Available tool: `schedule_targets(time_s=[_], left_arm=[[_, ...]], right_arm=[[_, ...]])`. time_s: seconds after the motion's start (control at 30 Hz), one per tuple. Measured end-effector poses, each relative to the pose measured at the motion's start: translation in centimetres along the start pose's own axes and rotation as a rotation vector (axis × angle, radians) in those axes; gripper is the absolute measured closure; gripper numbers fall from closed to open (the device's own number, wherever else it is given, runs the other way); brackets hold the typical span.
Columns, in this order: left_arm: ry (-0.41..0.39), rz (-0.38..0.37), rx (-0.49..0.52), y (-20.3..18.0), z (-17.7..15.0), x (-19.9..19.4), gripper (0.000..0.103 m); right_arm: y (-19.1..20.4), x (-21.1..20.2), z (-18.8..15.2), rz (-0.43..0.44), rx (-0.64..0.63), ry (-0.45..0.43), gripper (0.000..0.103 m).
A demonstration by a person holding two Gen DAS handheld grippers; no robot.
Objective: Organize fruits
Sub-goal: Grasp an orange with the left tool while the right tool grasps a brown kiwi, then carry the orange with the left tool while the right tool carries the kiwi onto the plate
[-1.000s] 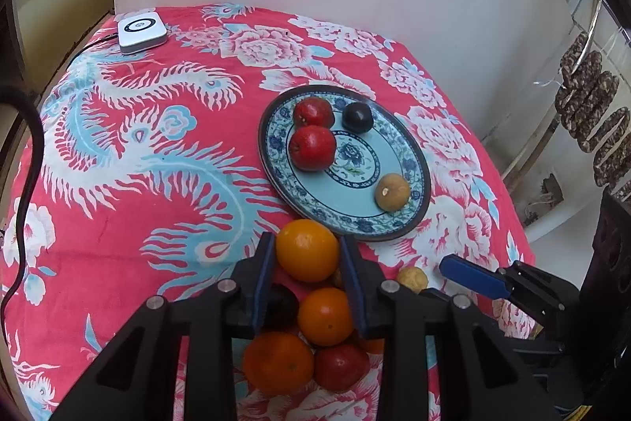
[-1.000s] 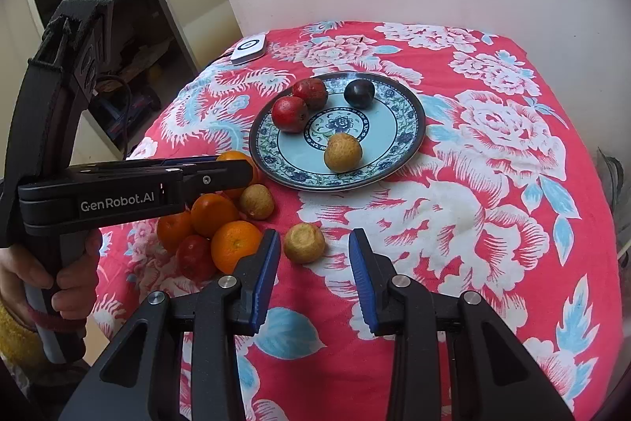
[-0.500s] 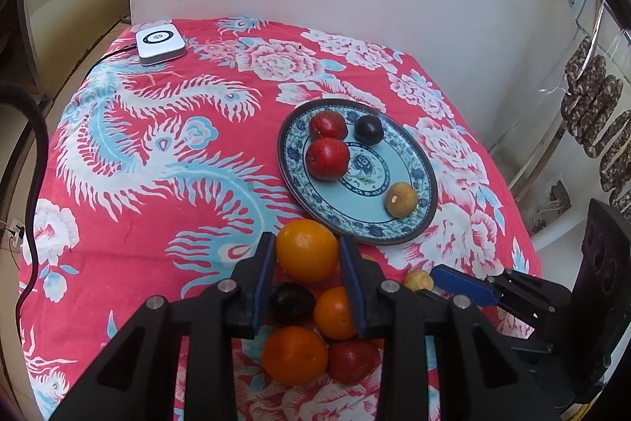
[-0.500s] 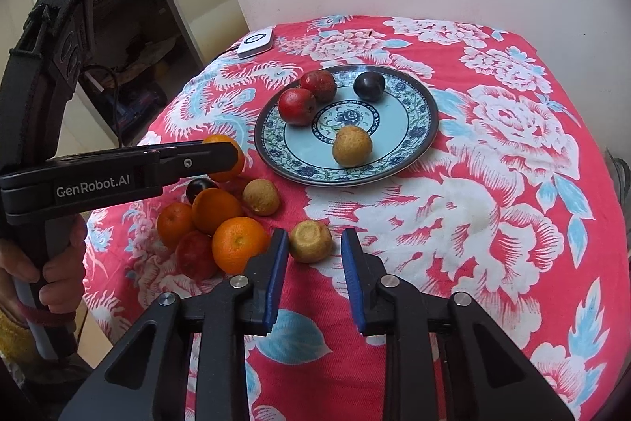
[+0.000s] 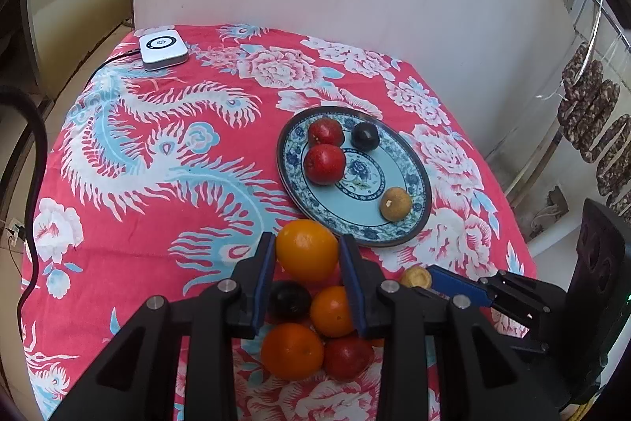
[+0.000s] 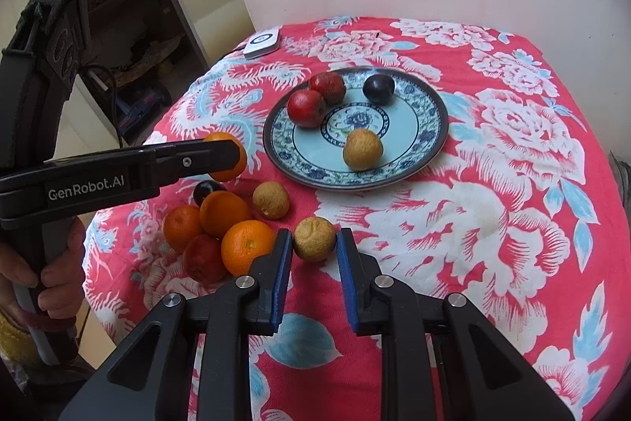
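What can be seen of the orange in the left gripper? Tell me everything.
The orange is round, bright and smooth-skinned, with a glossy highlight. It sits clamped between the blue pads of the left gripper, lifted above the pile of fruit and just short of the plate rim. From the right wrist view, the gripper's finger hides most of it.

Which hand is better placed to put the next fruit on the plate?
Left: its gripper is already shut on an orange just short of the plate. The right gripper only brackets a brown fruit, farther off.
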State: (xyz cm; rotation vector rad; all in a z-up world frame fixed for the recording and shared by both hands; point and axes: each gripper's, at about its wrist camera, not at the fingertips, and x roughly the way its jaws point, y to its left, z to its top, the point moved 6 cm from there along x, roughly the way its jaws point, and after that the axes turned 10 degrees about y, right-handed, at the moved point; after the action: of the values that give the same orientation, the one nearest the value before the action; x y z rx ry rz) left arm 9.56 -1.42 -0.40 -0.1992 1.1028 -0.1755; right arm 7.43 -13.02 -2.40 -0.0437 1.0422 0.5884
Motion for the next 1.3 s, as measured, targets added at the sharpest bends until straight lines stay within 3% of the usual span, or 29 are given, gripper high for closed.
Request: schedule_targets(time_s=[0.73, 1.3], left_arm=[[-0.008, -0.006, 0.039, -1.8, 2.2, 1.7, 0.069], [-0.038, 0.017, 0.075, -1.9, 3.4, 3.6, 0.069]], right_arm=[[-2.3, -1.3, 5.3, -0.011, 0.018, -0.096, 0.079], [-3.6, 3.1, 8.6, 0.050, 0.066, -0.027, 0.079]])
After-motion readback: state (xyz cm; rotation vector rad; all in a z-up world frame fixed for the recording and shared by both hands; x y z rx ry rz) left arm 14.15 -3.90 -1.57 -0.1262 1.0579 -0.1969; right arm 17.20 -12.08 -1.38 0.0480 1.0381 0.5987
